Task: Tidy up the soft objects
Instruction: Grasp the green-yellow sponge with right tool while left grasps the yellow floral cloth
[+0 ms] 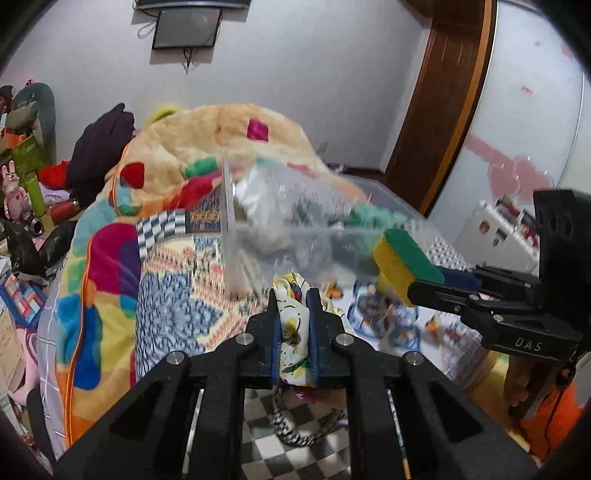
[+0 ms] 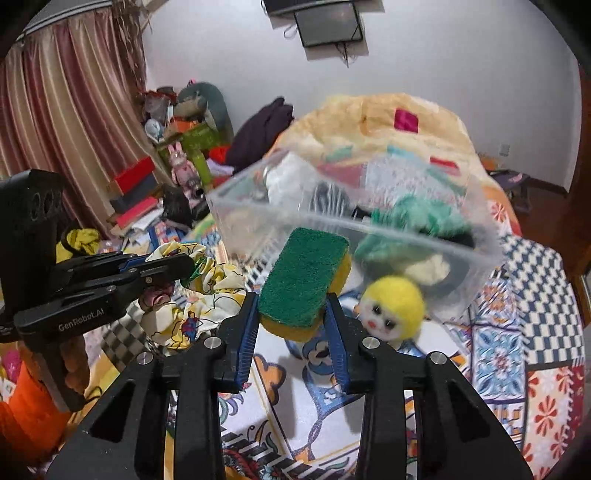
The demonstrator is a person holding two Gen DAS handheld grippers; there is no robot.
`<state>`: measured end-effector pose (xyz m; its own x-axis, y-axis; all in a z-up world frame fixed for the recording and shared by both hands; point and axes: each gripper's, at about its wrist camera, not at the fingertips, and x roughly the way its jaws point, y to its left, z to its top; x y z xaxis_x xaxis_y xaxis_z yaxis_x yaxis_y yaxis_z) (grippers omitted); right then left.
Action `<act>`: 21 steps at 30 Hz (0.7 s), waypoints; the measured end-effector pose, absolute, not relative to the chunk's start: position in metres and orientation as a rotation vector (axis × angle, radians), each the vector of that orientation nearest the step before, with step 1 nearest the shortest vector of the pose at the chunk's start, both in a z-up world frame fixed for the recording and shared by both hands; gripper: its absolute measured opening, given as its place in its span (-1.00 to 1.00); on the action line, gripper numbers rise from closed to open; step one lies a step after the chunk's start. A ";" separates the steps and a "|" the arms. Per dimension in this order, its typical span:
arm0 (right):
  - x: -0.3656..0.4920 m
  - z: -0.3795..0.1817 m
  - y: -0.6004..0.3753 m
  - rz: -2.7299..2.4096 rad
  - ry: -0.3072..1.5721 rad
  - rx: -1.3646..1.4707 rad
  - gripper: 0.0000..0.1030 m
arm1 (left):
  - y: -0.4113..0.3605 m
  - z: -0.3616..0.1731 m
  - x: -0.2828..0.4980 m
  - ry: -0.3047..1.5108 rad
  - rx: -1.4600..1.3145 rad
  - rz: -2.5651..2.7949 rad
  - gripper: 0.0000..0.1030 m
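Item: sponge point(image 2: 304, 280), pinched in my right hand-held gripper point(image 2: 291, 325), just short of the clear bin point(image 2: 480, 236) ahead. Left hand-held gripper point(image 1: 293, 332) clamps printed cloth point(image 1: 291, 328). Step: carrying. Next: lift over rim, release.

Wall: 1 dark screen point(image 2: 330, 23), cables hanging below | left: striped curtain point(image 2: 70, 110) | right: wooden door frame point(image 1: 439, 107) | floor: stacked books point(image 2: 135, 192), pink rabbit figure point(image 2: 181, 167)

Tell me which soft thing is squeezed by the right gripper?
The green-topped yellow sponge, pinched in the right gripper. The left gripper holds the cartoon-print white cloth instead.
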<state>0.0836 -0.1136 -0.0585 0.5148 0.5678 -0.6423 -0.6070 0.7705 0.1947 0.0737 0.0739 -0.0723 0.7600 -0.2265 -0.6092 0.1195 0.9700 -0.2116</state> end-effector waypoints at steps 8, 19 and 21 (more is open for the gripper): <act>0.093 -0.031 -0.127 0.652 0.653 -0.052 -0.38 | 0.070 -0.032 0.092 0.573 -0.133 -0.163 -0.78; 0.126 -0.010 -0.123 0.612 0.579 -0.041 -0.38 | 0.062 -0.016 0.137 0.509 -0.106 -0.114 -0.78; 0.135 -0.014 -0.119 0.610 0.586 -0.041 -0.38 | 0.060 -0.019 0.145 0.515 -0.103 -0.111 -0.78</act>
<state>0.1348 -0.1190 -0.0137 0.6629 0.5286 -0.5303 -0.5513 0.8238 0.1320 0.1455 0.0605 -0.0190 0.8644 -0.1320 -0.4852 0.0802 0.9888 -0.1260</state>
